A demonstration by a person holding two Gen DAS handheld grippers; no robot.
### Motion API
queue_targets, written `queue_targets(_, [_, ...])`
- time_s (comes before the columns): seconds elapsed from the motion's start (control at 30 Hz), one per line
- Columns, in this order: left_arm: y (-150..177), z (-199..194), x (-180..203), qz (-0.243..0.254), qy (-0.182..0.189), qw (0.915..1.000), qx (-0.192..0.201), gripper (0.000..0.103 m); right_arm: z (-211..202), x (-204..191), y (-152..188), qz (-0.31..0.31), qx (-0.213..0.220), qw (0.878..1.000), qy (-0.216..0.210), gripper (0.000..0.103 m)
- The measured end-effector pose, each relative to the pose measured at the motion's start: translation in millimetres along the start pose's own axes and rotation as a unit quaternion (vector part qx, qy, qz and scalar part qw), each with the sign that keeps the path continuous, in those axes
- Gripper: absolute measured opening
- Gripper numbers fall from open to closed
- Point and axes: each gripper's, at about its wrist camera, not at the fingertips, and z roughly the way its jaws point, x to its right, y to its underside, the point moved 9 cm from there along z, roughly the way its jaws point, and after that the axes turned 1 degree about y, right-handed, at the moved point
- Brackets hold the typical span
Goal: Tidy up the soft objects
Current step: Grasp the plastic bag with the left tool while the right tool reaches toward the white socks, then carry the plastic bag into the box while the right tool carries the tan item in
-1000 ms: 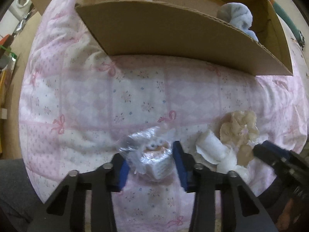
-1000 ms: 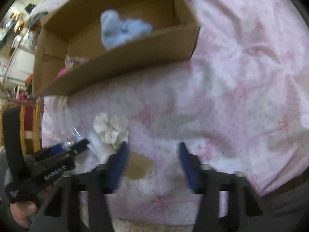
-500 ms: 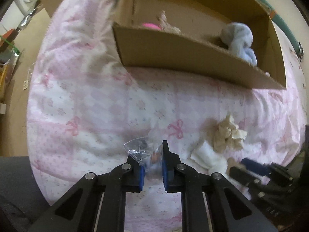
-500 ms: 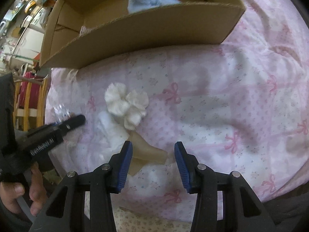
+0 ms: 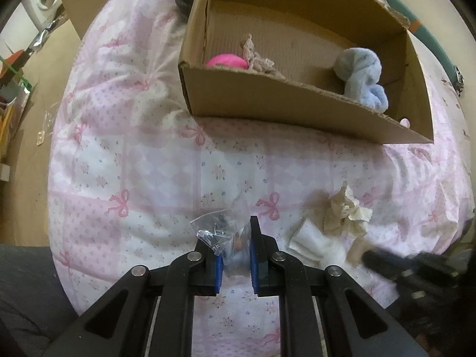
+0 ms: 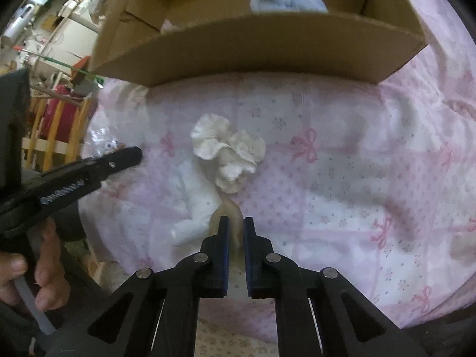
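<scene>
My left gripper (image 5: 235,238) is shut on a small toy in a clear plastic bag (image 5: 221,232), held above the pink quilt (image 5: 148,178). My right gripper (image 6: 236,226) is shut on the beige end of a cream ruffled fabric piece (image 6: 229,151) that lies on the quilt; it also shows in the left wrist view (image 5: 346,211). A white rolled cloth (image 6: 199,202) lies beside it. The open cardboard box (image 5: 267,95) at the back holds a light blue plush (image 5: 361,74), a pink ball (image 5: 226,61) and a beige knit item (image 5: 255,56).
The left gripper shows at the left of the right wrist view (image 6: 89,169) with the hand that holds it. The bed's left edge drops to a brown floor (image 5: 32,136) with clutter. A wooden rack (image 6: 56,131) stands beyond the bed.
Both grippers went from open to shut: the left on the bagged toy, which it lifted, and the right on the beige end of the ruffled fabric.
</scene>
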Motion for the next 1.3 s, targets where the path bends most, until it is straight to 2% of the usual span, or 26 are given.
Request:
queue_targets(0.13, [-3.4,-15.5,-1.2,0.001,-0.003,0.9998,0.019,0.013,-43.4,-12.5,-21.2,-0.005,0.098,0.994,-0.045,0.010])
queue_targets(0.23, [-6.3,-22.5,-3.9,0.002,-0.008,0.9994,0.034,0.013,-65.5,-20.2,-31.0,-0.010,0.146,0.987,-0.063,0.010])
queue_targets(0.5, [-6.6,-22.8,-7.7,-0.003,-0.005,0.9993,0.038,0.013,-58.6,-20.3,-34.3,-0.008,0.144,0.988,-0.057,0.010])
queue_targets(0.63, [-6.0,-26.9,-4.6,0.004,-0.013,0.9981,0.060,0.013,-60.0,-17.2,-36.0,-0.002,0.148,0.987,-0.059,0.010])
queue_targets(0.7, [-9.3,-38.4,-5.2,0.004,-0.013,0.9969,0.077,0.013,-68.8,-13.0,-36.5,-0.001,0.161,0.985,-0.060,0.010])
queue_targets(0.8, [-10.3,-47.0,-8.7,-0.018,0.010,0.9973,0.071,0.013,-84.9,-12.1,-41.6,0.004,0.191,0.979,-0.064,0.010])
queue_targets(0.9, [-16.7,-64.3,-9.2,-0.019,0.009,0.9950,0.097,0.013,-105.0,-14.3,-46.5,-0.003,0.226,0.972,-0.065,0.010])
queue_targets(1.1, [-53.7,-109.7,0.3,0.004,0.005,0.9867,0.162,0.013,-133.9,-17.7,-62.4,-0.013,0.263,0.963,-0.059,0.010])
queue_targets(1.3, [-97.8,-131.6,7.4,0.037,-0.002,0.9797,0.197,0.013,-163.5,-13.0,-91.9,-0.020,0.293,0.954,-0.052,0.010])
